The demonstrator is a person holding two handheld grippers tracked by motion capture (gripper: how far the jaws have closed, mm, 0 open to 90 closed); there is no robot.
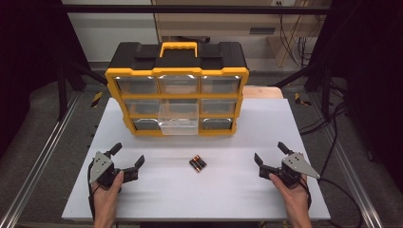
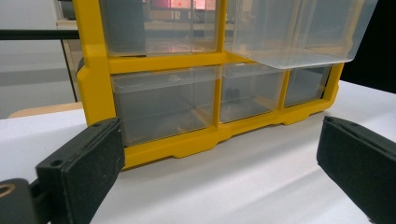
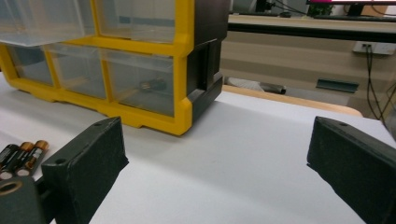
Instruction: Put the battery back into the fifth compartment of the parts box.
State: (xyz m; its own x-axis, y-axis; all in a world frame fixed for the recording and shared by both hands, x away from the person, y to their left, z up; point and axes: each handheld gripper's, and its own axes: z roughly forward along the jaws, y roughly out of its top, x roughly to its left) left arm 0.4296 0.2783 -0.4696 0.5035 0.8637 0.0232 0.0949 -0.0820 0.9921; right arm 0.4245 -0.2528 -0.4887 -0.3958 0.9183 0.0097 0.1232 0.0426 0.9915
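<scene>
My left gripper (image 1: 127, 157) & right gripper (image 1: 269, 154): fingers spread wide, nothing held, both resting on white surface (image 1: 228, 190). Three batteries (image 1: 197, 164) lie side by side btwn them, front-centre. Behind: yellow drawer organizer (image 1: 177, 96), middle clear drawer (image 1: 178, 118) pulled out.

Both forearms come in low and rest near the front edge, well apart from each other, each hand wrapped around the back of its tool. The left tongs (image 1: 127, 155) point forward and slightly inward with their jaws spread wide and nothing between them. The right tongs (image 1: 270, 151) mirror them, jaws equally wide and empty.
</scene>
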